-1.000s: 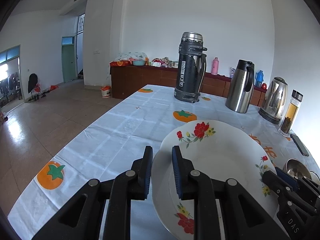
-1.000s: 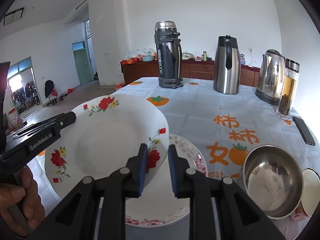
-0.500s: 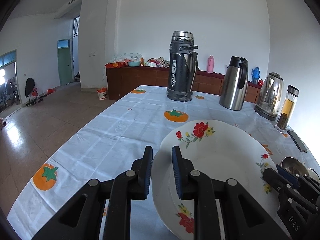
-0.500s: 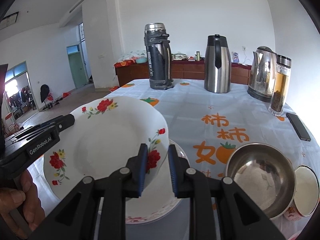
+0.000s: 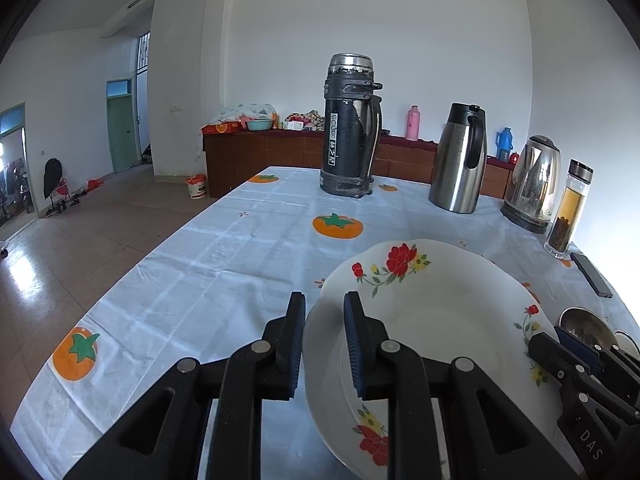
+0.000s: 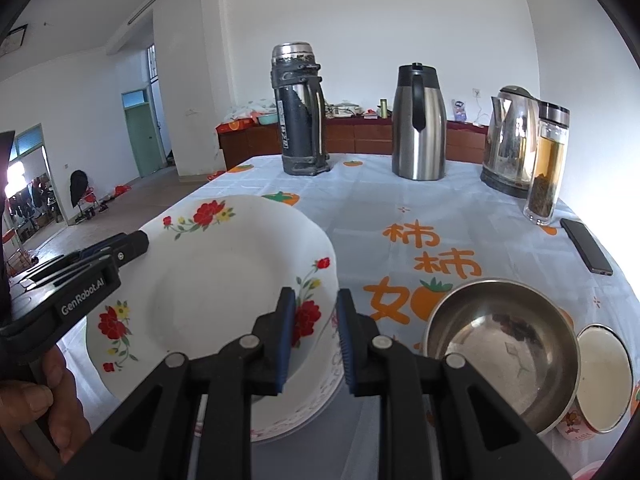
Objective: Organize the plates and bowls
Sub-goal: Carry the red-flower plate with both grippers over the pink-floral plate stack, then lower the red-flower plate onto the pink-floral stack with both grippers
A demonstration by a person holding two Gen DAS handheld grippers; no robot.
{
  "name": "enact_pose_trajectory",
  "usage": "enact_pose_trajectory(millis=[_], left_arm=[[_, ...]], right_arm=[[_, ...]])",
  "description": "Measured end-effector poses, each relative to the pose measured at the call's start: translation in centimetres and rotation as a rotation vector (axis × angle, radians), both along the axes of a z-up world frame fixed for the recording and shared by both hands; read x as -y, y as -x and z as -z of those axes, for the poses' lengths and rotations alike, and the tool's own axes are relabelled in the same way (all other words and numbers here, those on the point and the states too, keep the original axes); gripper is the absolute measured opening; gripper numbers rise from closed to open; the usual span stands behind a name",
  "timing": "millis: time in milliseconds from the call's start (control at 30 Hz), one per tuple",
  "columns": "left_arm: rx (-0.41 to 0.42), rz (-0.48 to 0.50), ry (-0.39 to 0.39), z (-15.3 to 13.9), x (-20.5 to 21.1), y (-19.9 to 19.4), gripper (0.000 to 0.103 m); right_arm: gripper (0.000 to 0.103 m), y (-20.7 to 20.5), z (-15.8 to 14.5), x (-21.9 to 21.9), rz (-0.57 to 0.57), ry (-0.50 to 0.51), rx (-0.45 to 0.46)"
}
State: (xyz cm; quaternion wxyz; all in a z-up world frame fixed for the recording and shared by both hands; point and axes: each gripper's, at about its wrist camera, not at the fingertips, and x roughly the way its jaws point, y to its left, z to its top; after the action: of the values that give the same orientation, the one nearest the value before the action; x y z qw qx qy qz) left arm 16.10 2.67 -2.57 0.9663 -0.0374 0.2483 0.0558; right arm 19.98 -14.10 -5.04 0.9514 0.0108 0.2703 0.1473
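A white plate with red flowers (image 5: 432, 320) (image 6: 208, 280) is held level above the table by both grippers. My left gripper (image 5: 323, 344) is shut on its left rim. My right gripper (image 6: 312, 336) is shut on its right rim; its fingers show in the left wrist view (image 5: 568, 360). Under the plate lies a second plate with a pink patterned rim (image 6: 316, 396). A steel bowl (image 6: 500, 352) and a white enamel bowl (image 6: 604, 368) sit to the right.
At the table's far end stand a black thermos (image 6: 300, 112), a steel carafe (image 6: 418, 124), an electric kettle (image 6: 508, 140) and a tea bottle (image 6: 546, 176). A phone (image 6: 586, 246) lies at the right edge. The table's left edge drops to the floor.
Both grippers and the flowered plate have drawn back slightly from the thermos and jugs. The grip on the plate is unchanged.
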Motion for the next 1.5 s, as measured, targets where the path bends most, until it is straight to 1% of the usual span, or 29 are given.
enact_pose_trajectory(millis=[700,1500], left_arm=[[-0.017,0.03,-0.016,1.1,0.9,-0.9,0.021],[-0.07,0.046,-0.03,2.8,1.1,-2.0,0.021]], right_arm=[[0.021,-0.9,0.7,0.5,0.036,0.025,-0.028],[0.021,-1.6,1.3,0.5,0.044,0.064,-0.059]])
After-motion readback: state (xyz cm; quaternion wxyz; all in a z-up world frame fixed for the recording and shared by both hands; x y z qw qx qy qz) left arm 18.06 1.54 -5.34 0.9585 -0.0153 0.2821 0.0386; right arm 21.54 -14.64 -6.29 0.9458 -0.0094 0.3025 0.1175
